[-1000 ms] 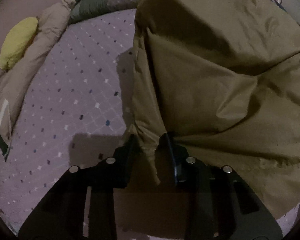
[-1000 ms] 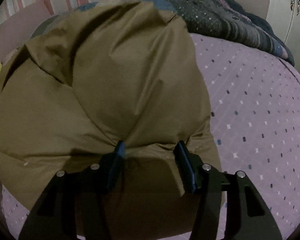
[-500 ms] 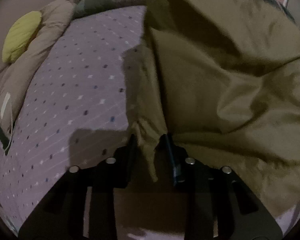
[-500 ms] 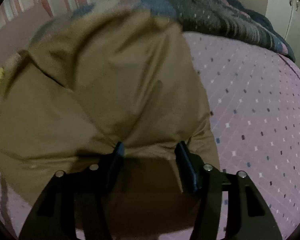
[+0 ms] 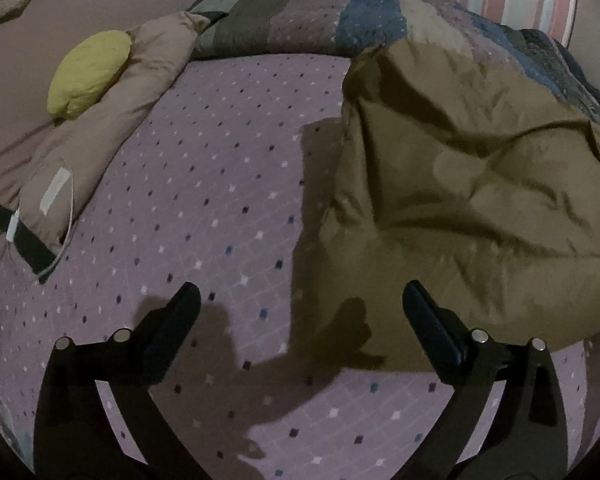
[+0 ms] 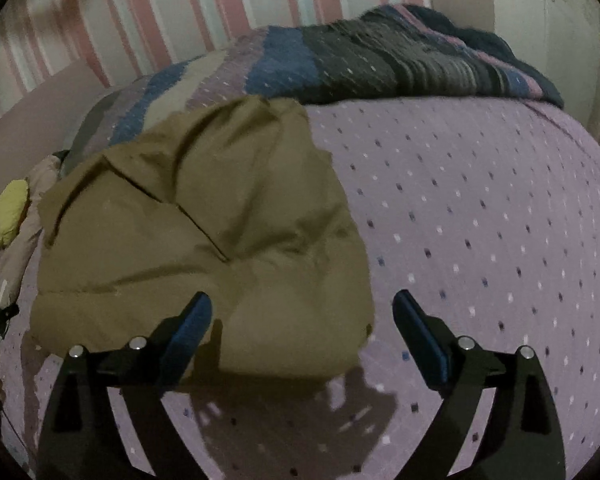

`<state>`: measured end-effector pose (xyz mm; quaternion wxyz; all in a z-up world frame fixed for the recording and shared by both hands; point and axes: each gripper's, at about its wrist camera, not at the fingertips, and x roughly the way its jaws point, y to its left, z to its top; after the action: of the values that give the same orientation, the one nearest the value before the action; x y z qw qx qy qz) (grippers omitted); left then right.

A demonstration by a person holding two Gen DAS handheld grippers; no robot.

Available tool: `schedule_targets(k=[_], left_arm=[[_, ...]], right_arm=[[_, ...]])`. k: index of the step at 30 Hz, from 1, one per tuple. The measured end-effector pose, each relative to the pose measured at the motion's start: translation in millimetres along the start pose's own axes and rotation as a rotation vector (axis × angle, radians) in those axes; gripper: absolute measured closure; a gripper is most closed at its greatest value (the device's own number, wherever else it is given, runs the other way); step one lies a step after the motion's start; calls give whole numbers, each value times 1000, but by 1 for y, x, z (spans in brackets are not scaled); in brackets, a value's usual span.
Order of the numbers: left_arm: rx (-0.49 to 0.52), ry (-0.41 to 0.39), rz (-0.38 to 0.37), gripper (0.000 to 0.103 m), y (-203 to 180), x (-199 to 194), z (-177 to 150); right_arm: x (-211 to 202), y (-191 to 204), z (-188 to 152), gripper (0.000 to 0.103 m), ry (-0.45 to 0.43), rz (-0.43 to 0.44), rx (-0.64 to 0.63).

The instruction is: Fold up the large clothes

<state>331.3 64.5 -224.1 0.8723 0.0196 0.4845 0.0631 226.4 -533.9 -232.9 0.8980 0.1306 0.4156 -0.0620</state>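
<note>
An olive-brown garment (image 5: 460, 208) lies in a loose folded heap on the purple dotted bedsheet (image 5: 204, 200). It also shows in the right wrist view (image 6: 204, 248), left of centre. My left gripper (image 5: 300, 300) is open and empty, held just short of the garment's near left edge. My right gripper (image 6: 302, 308) is open and empty, above the garment's near right corner. Neither gripper touches the cloth.
A striped dark blanket (image 6: 380, 60) is bunched along the far side of the bed. A tan pillow (image 5: 100, 128) with a yellow cushion (image 5: 88, 72) lies at the left. A striped wall (image 6: 180, 12) stands behind the bed.
Both grippers have opened and let go of the garment, then pulled back. The garment dropped onto the bed in a heap.
</note>
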Motion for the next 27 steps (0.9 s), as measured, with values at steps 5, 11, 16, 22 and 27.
schedule_targets(k=[5,11,16,22,27], left_arm=[[-20,12,-2,3,18,2,-30],[-61,9,-39,3,25,7,-34],[-20,10,-8,3,16,11,-32],[17,13,3,3,2,13,-29],[25,12,7,3,-4,15,-24]], right_arm=[[13,-27,-11,11,15,44,105],[40,-43,-18,11,38,115,202],[62,-48,-19,10,38,190,236],[96,-54,-34,5,100,350,344],[104,-45,-37,4,109,416,352]])
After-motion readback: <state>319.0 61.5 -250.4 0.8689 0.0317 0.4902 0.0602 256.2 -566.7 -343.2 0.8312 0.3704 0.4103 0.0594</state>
